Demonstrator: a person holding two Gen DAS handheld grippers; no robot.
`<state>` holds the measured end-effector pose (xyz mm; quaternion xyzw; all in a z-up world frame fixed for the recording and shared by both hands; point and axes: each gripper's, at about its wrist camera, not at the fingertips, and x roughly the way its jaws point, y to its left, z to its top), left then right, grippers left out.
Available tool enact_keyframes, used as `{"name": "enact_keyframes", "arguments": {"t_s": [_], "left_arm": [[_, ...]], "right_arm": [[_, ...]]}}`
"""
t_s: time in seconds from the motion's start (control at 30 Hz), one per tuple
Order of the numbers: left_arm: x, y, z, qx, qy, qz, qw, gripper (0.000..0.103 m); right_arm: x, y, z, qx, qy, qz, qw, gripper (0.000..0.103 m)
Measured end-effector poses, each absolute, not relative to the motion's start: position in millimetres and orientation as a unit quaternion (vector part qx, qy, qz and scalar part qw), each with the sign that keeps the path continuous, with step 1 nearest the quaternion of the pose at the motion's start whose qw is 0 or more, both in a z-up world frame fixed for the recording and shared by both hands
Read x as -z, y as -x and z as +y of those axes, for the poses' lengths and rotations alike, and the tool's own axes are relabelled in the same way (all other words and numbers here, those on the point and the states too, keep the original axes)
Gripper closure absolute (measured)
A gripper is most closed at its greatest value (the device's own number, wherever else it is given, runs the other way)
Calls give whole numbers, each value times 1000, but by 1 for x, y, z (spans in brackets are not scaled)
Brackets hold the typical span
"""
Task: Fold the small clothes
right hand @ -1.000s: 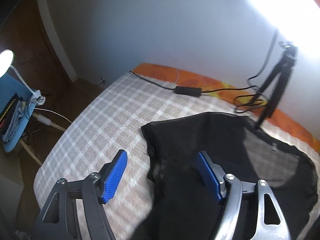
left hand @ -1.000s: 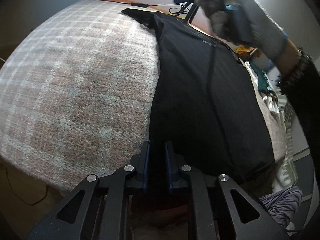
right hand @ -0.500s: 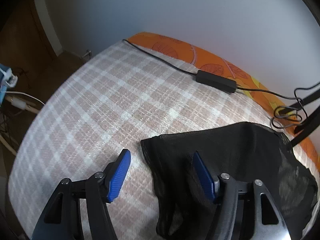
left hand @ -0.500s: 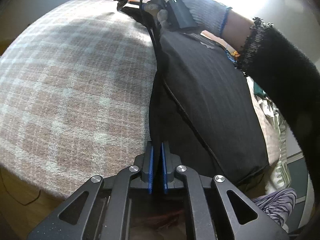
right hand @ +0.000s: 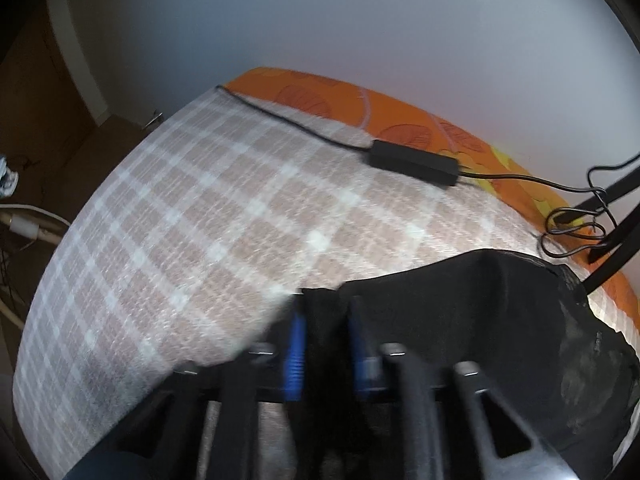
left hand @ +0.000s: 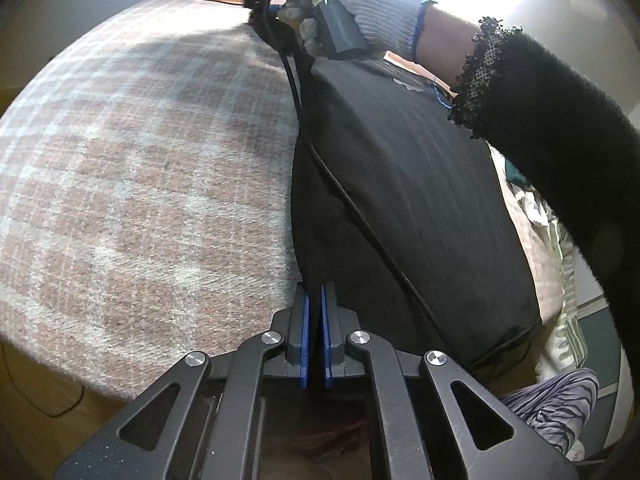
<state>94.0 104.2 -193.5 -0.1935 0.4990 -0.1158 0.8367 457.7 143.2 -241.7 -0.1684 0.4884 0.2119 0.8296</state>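
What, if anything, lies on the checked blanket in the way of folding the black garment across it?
Nothing visible. Both grippers, left gripper and right gripper, grip the black garment by its edge. The checked blanket beside it is bare; the black adapter lies far off by the orange edge.

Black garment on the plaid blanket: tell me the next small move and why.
Probably lift both pinched points together and carry that edge across the black garment toward its far side. The left gripper is shut on the near edge, and the right gripper has just closed on the far corner, while the rest lies flat on the plaid blanket.
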Motion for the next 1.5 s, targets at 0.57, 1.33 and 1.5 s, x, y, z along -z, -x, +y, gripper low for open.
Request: {"name": "enact_keyframes", "arguments": {"t_s": [0.57, 1.33, 1.5], "left_arm": [[173, -91, 62, 167, 162, 478, 847, 101], [175, -105, 9, 227, 109, 492, 833, 101], [175, -107, 4, 235, 100, 499, 828, 101]], "right_arm": [[193, -472, 31, -205, 52, 454, 866, 102], [186, -487, -104, -151, -4, 449, 881, 102], [197, -490, -115, -145, -4, 456, 878, 102]]}}
